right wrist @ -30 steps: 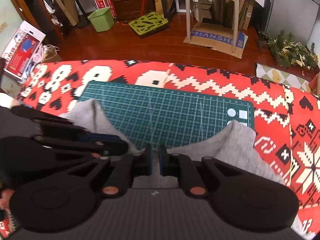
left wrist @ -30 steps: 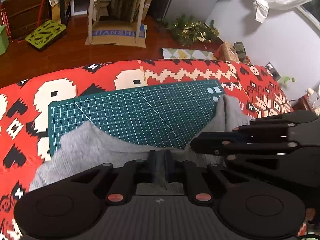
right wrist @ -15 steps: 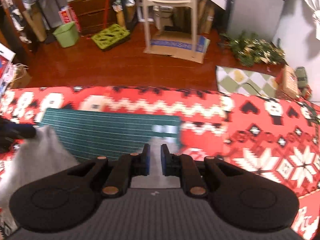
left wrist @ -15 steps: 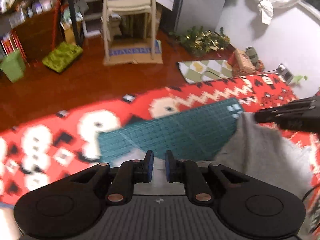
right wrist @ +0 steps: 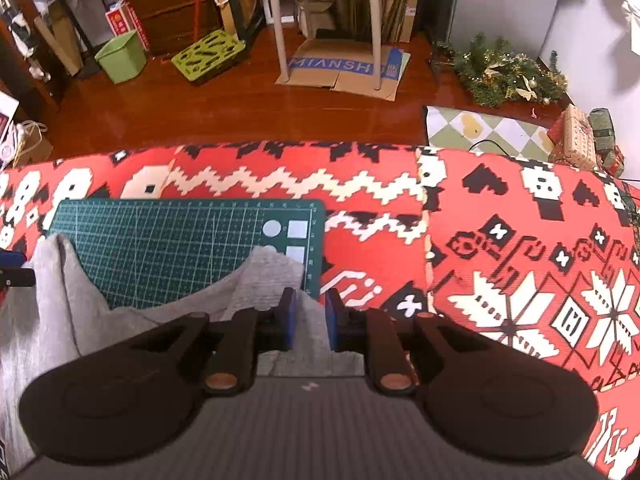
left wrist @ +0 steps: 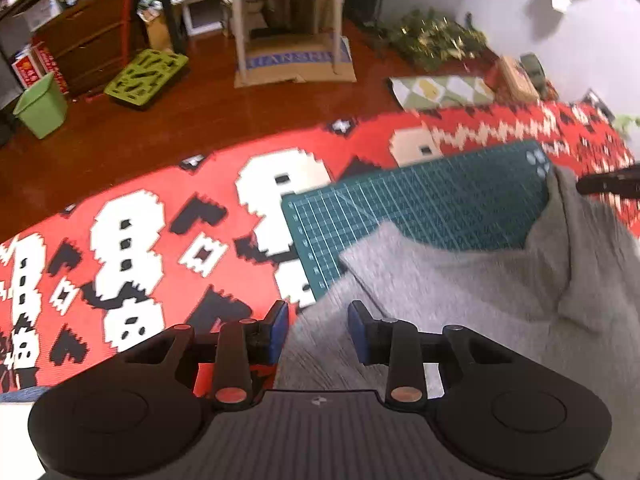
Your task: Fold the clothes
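Grey garment (left wrist: pixel 460 292) lies rumpled across the near half of the green mat (left wrist: pixel 420 200), spilling off it onto the red patterned cloth (left wrist: pixel 140 240) that covers the counter. Two peaks of fabric stand up, one at each end, with a dip of bare mat between them, so the long axis runs left to right, straight across in front of both tongs.

Left tongs (left wrist: pixel 318 320) are spread wide, nothing between the pads. The garment's left edge runs right into that gap: fabric on the right pad's side, red cloth on the left.

Right tongs (right wrist: pixel 310 316) sit narrower but still parted, with a strip of grey showing in the slot between the blue pads. The pads don't look closed on it; I'd call it straddling, not pinching. The right-hand peak (right wrist: pixel 276 268) rises just ahead of them, over the mat's corner.

So each tool sits at its own end of the garment, both hard up against it. The view doesn't settle whether these ends are about to be taken up or have just been laid down.
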The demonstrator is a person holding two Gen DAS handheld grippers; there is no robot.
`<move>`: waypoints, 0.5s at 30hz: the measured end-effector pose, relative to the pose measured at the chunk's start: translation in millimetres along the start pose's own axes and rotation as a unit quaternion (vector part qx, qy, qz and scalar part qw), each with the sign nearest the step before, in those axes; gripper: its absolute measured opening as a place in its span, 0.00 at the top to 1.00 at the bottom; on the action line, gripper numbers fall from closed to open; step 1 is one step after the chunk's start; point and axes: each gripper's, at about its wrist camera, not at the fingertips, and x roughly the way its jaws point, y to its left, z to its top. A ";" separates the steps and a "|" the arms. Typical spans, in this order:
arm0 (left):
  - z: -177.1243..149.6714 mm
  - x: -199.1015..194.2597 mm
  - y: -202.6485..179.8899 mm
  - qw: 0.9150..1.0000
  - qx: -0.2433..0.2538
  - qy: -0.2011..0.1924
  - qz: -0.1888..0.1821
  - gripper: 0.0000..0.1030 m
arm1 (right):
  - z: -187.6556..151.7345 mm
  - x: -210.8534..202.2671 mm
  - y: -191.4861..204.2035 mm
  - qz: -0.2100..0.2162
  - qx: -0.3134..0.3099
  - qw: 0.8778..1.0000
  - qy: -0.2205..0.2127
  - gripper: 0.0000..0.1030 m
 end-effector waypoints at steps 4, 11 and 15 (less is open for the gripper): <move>0.2 0.3 6.0 1.000 -0.003 0.004 0.004 0.65 | -1.7 -6.2 -4.5 -0.009 0.007 1.000 -0.002 0.83; -9.1 -4.4 20.9 0.999 -0.017 0.022 0.020 0.65 | -13.3 -12.8 -18.1 -0.041 0.013 0.999 0.005 0.83; -13.0 -5.5 21.0 0.999 -0.019 0.024 0.027 0.65 | -16.3 -15.2 -22.5 -0.060 0.016 0.998 -0.003 0.83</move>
